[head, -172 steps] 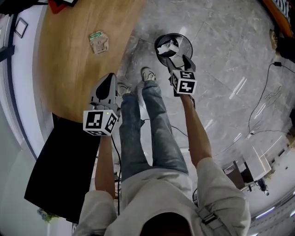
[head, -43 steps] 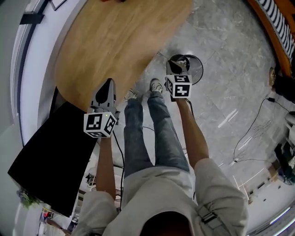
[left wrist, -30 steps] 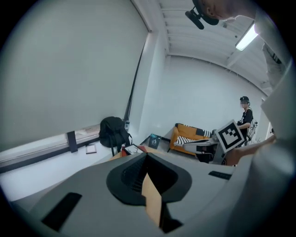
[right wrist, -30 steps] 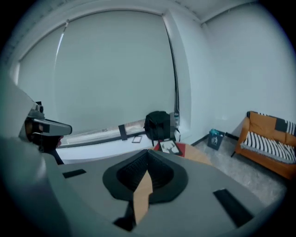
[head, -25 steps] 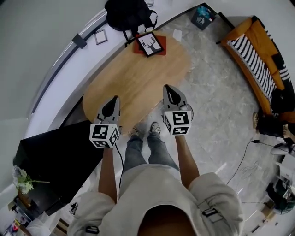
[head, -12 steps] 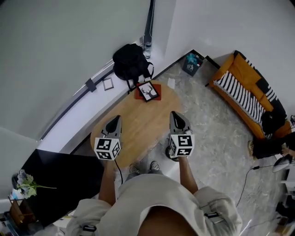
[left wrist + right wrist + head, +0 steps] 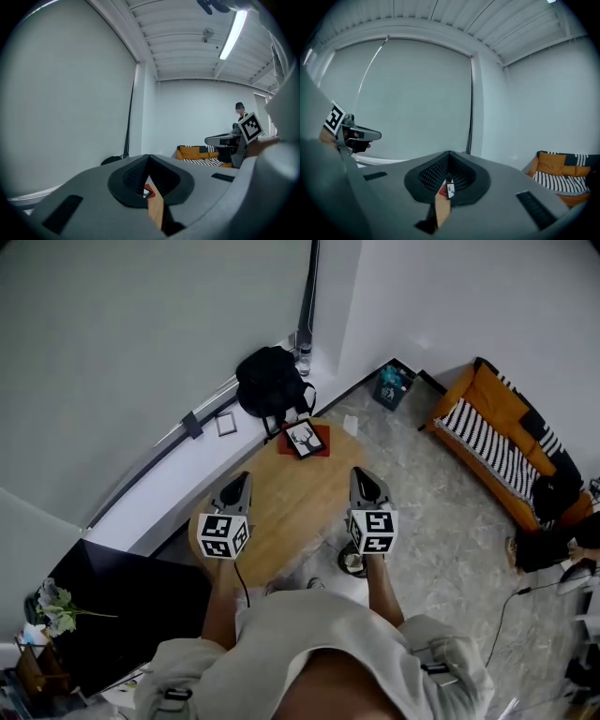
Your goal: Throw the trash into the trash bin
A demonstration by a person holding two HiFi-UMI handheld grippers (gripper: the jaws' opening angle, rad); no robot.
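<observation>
Both grippers are held up side by side over the round wooden table [image 7: 281,507], pointing about level toward the far wall. My left gripper [image 7: 241,480] has its jaws meeting at the tip, nothing between them; its own view shows the same [image 7: 149,157]. My right gripper [image 7: 361,474] is shut and empty too [image 7: 450,153]. The dark round trash bin [image 7: 349,565] stands on the floor by the table's near right edge, mostly hidden under the right gripper's marker cube. No loose trash shows in any view.
A deer picture [image 7: 303,439] on a red mat lies at the table's far edge. A black backpack [image 7: 270,381] sits by the wall behind it. An orange striped sofa [image 7: 502,442] is at the right and a black surface [image 7: 112,610] at the lower left.
Both grippers have risen from near the floor to a level pose. The head view has swung up from the floor and bin to take in the table, wall and sofa.
</observation>
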